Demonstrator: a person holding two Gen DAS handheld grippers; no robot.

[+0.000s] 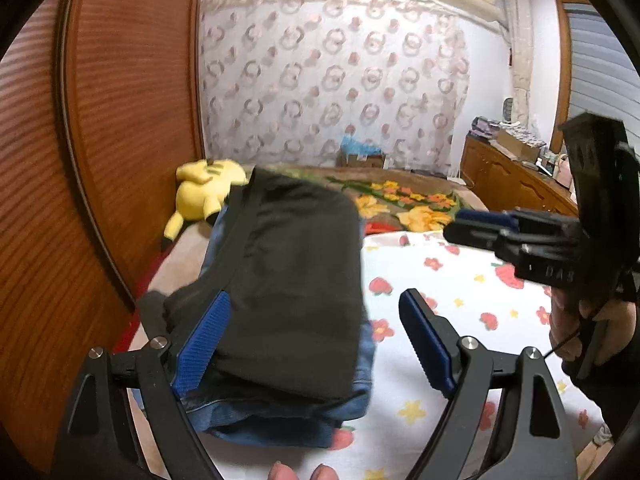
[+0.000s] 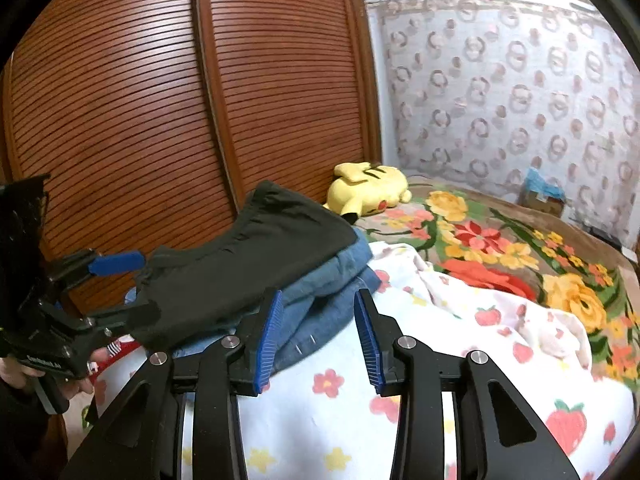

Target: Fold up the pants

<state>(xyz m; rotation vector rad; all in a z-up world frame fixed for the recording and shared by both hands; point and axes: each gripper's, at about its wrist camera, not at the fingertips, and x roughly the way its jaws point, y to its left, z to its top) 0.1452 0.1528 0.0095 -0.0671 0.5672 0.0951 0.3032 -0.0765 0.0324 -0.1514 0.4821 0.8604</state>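
Folded dark pants (image 1: 296, 280) rest on folded jeans (image 2: 332, 280) near the bed (image 1: 460, 312) edge beside the wardrobe. Left hand-held gripper (image 1: 316, 344) spread wide, apparently gripping nothing. Right hand-held gripper (image 2: 316, 334) partly spread, empty

A yellow plush (image 2: 370, 188) lies on the bed by the slatted wardrobe (image 2: 160, 100). A floral blanket (image 2: 500, 248) meets a strawberry sheet (image 1: 460, 280). A cardboard box (image 1: 362, 158) stands by the curtain (image 1: 340, 80).
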